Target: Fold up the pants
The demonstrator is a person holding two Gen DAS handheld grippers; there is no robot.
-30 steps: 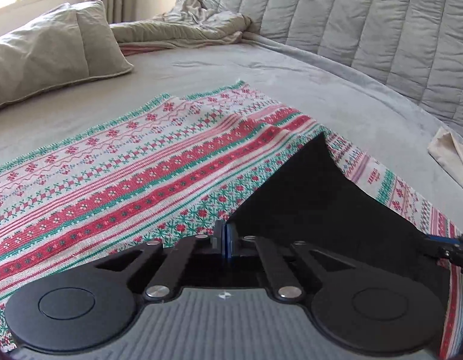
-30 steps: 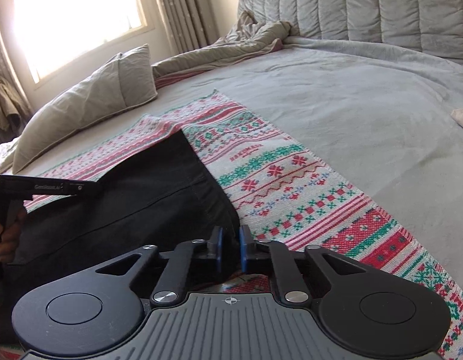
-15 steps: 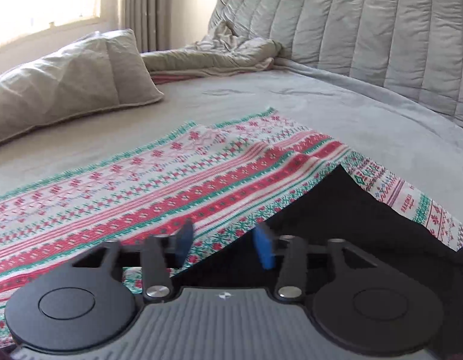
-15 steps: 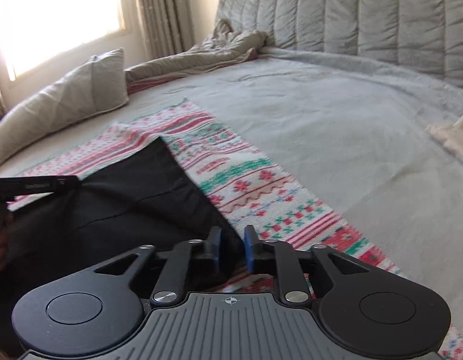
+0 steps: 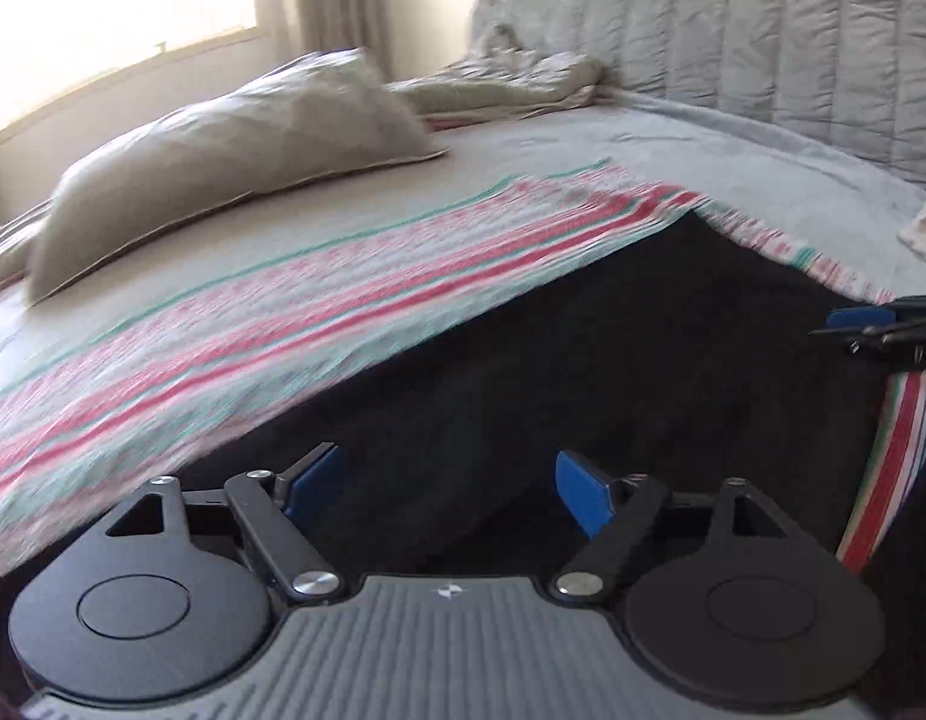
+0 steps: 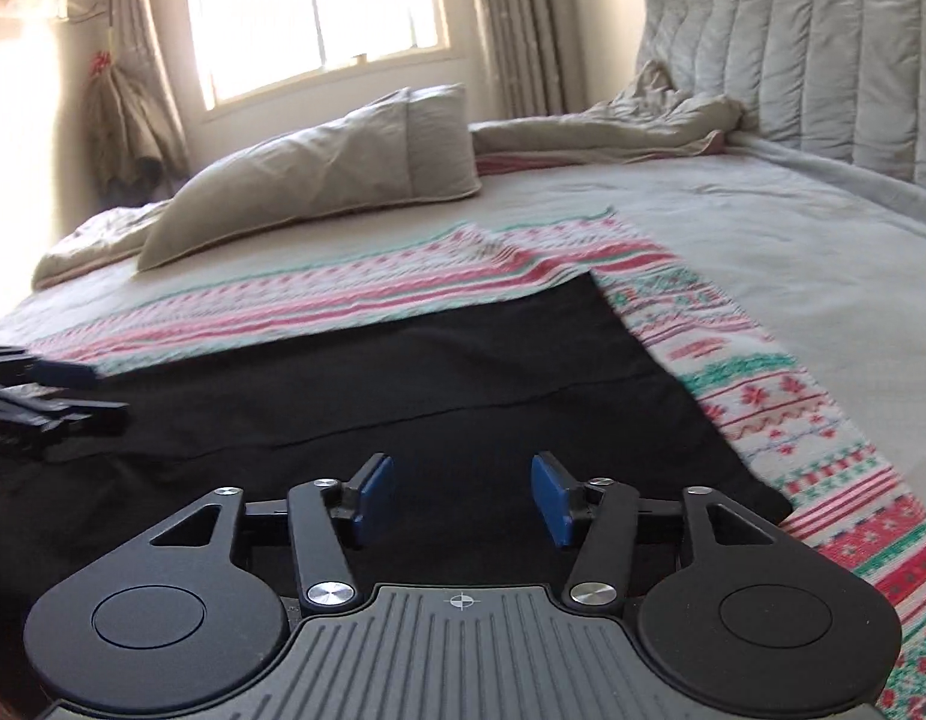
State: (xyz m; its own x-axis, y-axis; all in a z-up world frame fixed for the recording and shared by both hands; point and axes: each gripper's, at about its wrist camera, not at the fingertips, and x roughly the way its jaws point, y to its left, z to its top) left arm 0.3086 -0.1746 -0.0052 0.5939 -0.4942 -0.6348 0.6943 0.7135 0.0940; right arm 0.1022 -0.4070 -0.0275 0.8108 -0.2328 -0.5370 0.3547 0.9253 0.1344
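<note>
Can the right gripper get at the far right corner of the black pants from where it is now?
Probably yes. The right gripper is open with nothing between its pads, and the pants lie flat on the patterned cloth with that corner uncovered ahead.

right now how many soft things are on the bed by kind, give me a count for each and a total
black pants: 1
patterned red, green and white cloth under the pants: 1
grey pillow: 1
crumpled grey blanket by the headboard: 1
pale cloth at the right edge, only partly in view: 1
total: 5
</note>
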